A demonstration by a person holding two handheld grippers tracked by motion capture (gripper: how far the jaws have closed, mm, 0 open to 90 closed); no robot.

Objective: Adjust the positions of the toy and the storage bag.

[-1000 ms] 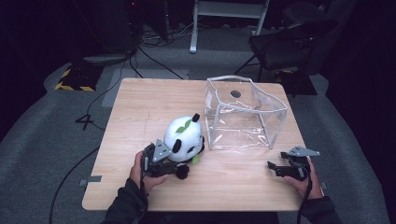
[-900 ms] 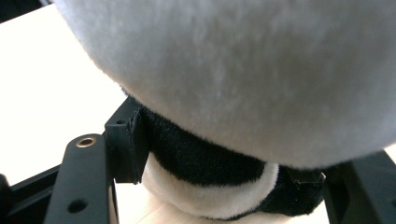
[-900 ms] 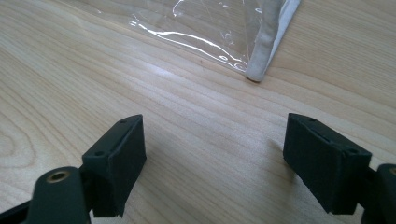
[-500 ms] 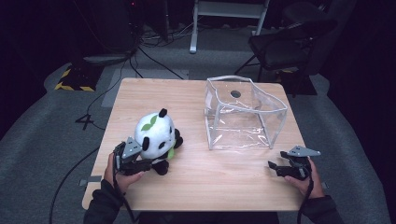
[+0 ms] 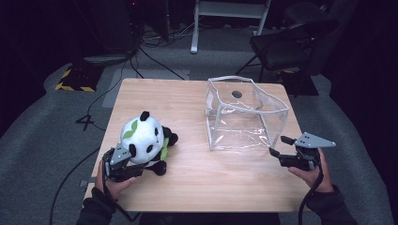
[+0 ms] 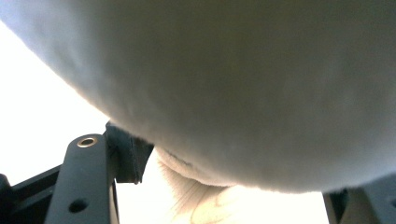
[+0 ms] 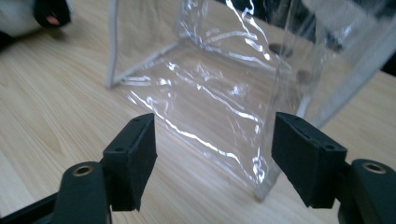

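White-bodied plush panda (image 5: 143, 139), with black ears, black paws and a black eye patch; green leaf mark on the head, green strip at the side. Seen as pale cream-white fur (image 6: 243, 88) in the left gripper view. Clear see-through bag (image 5: 244, 115) edged in white piping, streaked with bright glints (image 7: 219, 93). Light, blond wood-grain table (image 5: 197, 183). Black right gripper (image 5: 278, 146) topped by a grey plate; black left gripper (image 5: 136, 169), grey plate likewise. Grey carpet floor (image 5: 42, 154); yellow-and-black hazard stripes (image 5: 72, 86) at far left.
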